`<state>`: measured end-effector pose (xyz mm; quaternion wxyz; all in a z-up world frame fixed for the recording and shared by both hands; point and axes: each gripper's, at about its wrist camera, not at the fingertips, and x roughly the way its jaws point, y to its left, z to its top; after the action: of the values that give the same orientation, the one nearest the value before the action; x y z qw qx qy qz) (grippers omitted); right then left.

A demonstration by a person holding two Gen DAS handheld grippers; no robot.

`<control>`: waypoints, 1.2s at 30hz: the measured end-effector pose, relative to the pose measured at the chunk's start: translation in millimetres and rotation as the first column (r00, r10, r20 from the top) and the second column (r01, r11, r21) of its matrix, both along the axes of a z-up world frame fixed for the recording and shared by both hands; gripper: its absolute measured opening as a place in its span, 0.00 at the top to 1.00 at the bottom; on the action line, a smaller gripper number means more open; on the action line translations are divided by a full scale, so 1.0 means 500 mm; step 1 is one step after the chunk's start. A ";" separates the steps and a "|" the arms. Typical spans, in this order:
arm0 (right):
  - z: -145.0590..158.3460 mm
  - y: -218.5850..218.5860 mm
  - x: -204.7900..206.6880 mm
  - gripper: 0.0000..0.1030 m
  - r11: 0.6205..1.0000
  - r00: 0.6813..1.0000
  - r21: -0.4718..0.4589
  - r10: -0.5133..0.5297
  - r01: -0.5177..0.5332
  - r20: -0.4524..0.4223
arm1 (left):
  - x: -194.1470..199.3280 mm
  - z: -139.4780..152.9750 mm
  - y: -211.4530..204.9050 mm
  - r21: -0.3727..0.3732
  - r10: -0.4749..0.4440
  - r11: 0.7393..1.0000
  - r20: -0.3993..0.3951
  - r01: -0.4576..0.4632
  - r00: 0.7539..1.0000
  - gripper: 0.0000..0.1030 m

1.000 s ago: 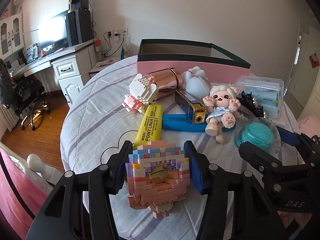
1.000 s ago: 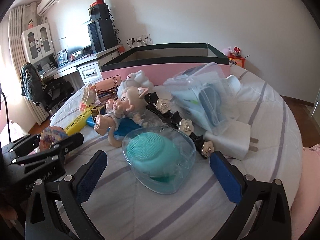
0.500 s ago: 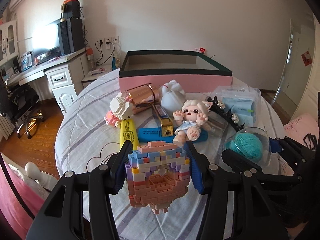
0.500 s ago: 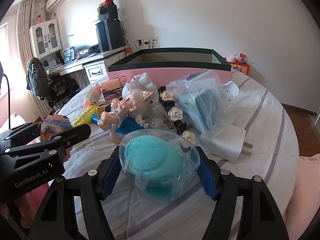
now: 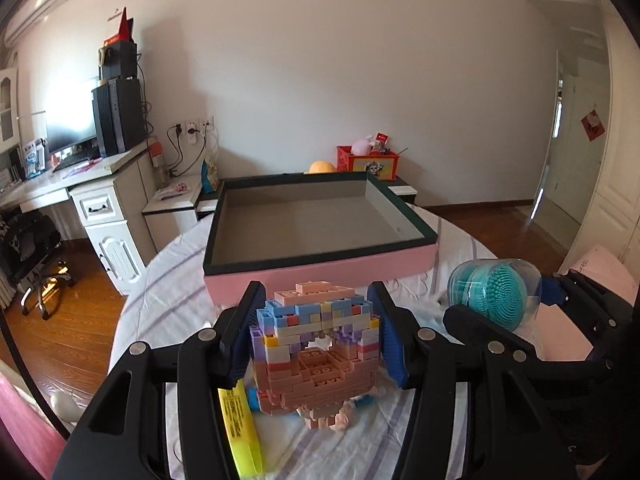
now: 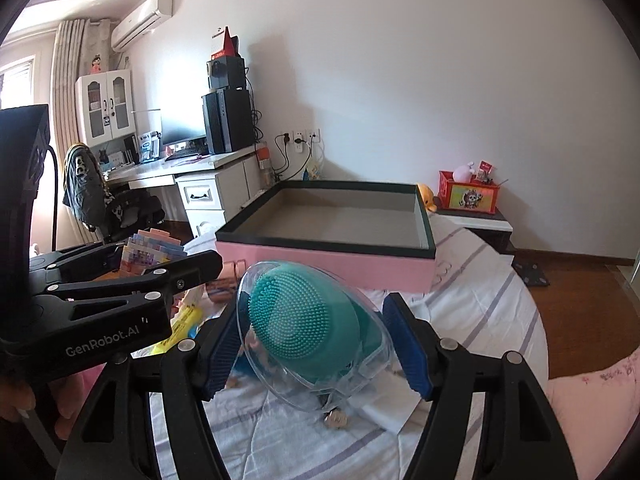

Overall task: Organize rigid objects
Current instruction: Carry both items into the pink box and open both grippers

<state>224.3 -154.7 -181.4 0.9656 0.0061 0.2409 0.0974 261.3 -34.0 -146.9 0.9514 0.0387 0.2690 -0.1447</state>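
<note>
In the left wrist view, the left tool [image 5: 316, 336] pinches a pastel brick figure [image 5: 316, 354] between its blue pads, held above the striped bedsheet [image 5: 168, 300]. Figure's lower bricks are partly cut by the tool arms; what it depicts is hard to tell. Beyond it sits the pink box [image 5: 320, 236], dark-rimmed, open, interior bare as far as visible; its near wall is partly hidden behind the figure. A yellow highlighter [image 5: 240, 428] lies below, half covered by the left arm of the tool. Small items under the figure are too hidden to identify. At right, the right tool [image 5: 500, 300] carries the clear case [image 5: 494, 294] with a teal brush inside; its fingers are mostly occluded here.

In the right wrist view, the right tool [image 6: 316, 336] clamps the clear case [image 6: 312, 332], tilted, bristles of the teal silicone brush [image 6: 292, 316] facing the camera. The case hides most of the bedsheet [image 6: 480, 280] clutter beneath it; a white flat item and a small figure's head show only in slivers. The pink box [image 6: 332, 240] stands just beyond, on the bed. The left tool [image 6: 120, 264] enters at left, brick figure [image 6: 152, 252] mostly masked by its arms.
</note>
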 end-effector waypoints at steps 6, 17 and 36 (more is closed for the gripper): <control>0.070 0.000 0.132 0.32 0.998 0.999 -0.060 0.026 -0.024 0.032 | 0.152 0.038 -0.018 0.031 0.033 0.999 0.009 -0.033 0.999 0.48; -0.029 0.012 0.425 0.32 0.996 0.963 -0.040 0.070 -0.083 -0.260 | 0.418 -0.088 -0.014 0.119 0.111 0.989 -0.239 -0.084 0.965 0.48; 0.003 -0.003 0.379 0.20 1.000 0.970 0.000 0.023 -0.023 -0.242 | 0.285 -0.012 0.049 0.061 0.194 0.980 -0.070 -0.190 0.979 0.01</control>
<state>413.8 -156.2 -179.9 0.9279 0.0139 0.3569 0.1067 403.8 -9.3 -152.9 0.9486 0.0328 0.3113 -0.0463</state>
